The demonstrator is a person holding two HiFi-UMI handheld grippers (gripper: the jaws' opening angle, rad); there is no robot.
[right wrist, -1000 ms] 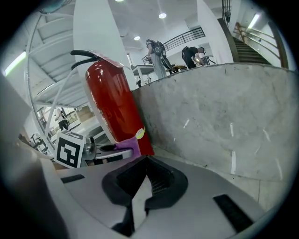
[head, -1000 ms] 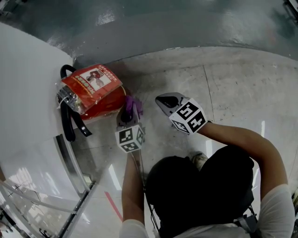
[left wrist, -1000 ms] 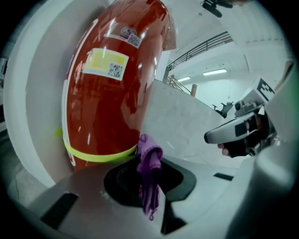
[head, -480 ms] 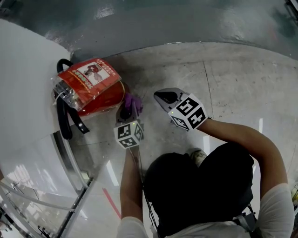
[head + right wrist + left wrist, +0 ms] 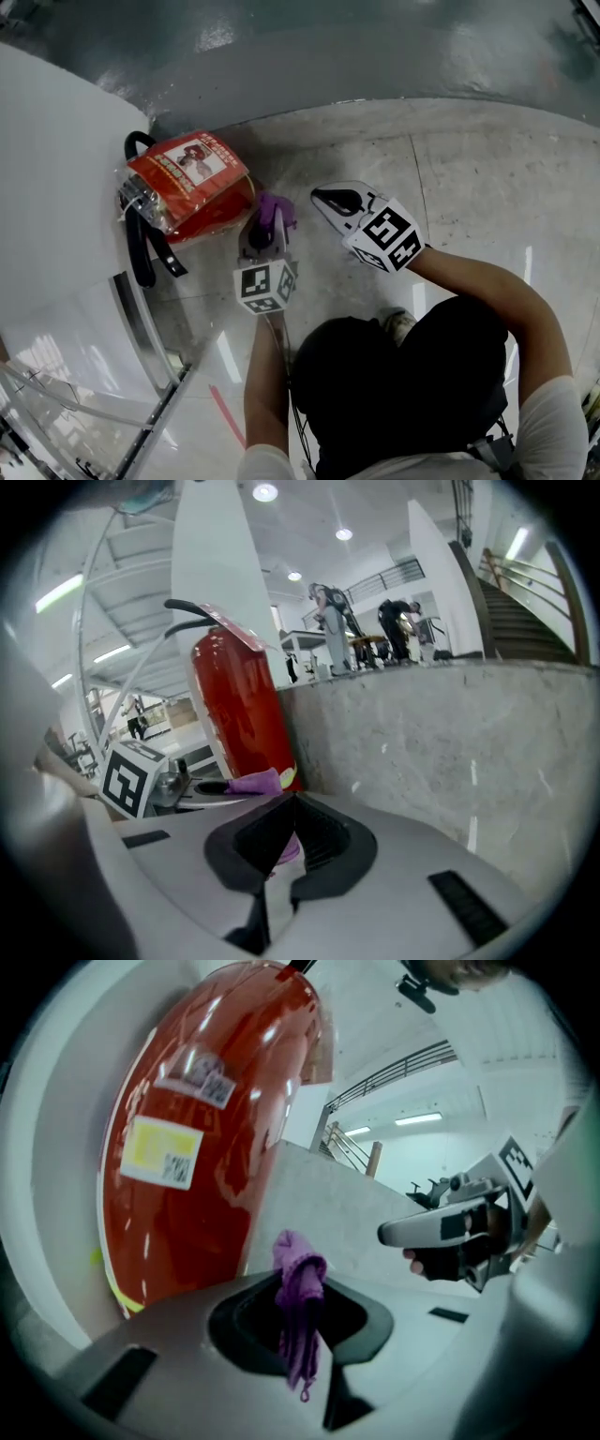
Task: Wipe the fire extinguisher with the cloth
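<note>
A red fire extinguisher (image 5: 192, 192) stands on the floor by a white wall, with a plastic-wrapped tag on top and a black hose (image 5: 141, 253) hanging at its left. My left gripper (image 5: 266, 227) is shut on a purple cloth (image 5: 277, 210), just off the extinguisher's right side. In the left gripper view the cloth (image 5: 298, 1302) hangs bunched between the jaws of the left gripper (image 5: 300, 1283), with the red cylinder (image 5: 206, 1129) close ahead on the left. My right gripper (image 5: 324, 198) is shut and holds nothing, a little right of the cloth. The right gripper view shows the extinguisher (image 5: 239, 714) and the cloth (image 5: 253, 782) beyond my right gripper (image 5: 281, 810).
A white wall (image 5: 47, 187) stands left of the extinguisher. A glass panel in a metal frame (image 5: 141, 328) runs along the lower left. Pale stone floor (image 5: 469, 178) meets dark green floor (image 5: 375, 47) at the top. My shoe (image 5: 403, 323) is near. Stairs (image 5: 534, 621) rise beyond the stone ledge.
Both grippers have lifted a little. The purple cloth stays gripped in the left one beside the extinguisher's right side. The right gripper stays shut.
</note>
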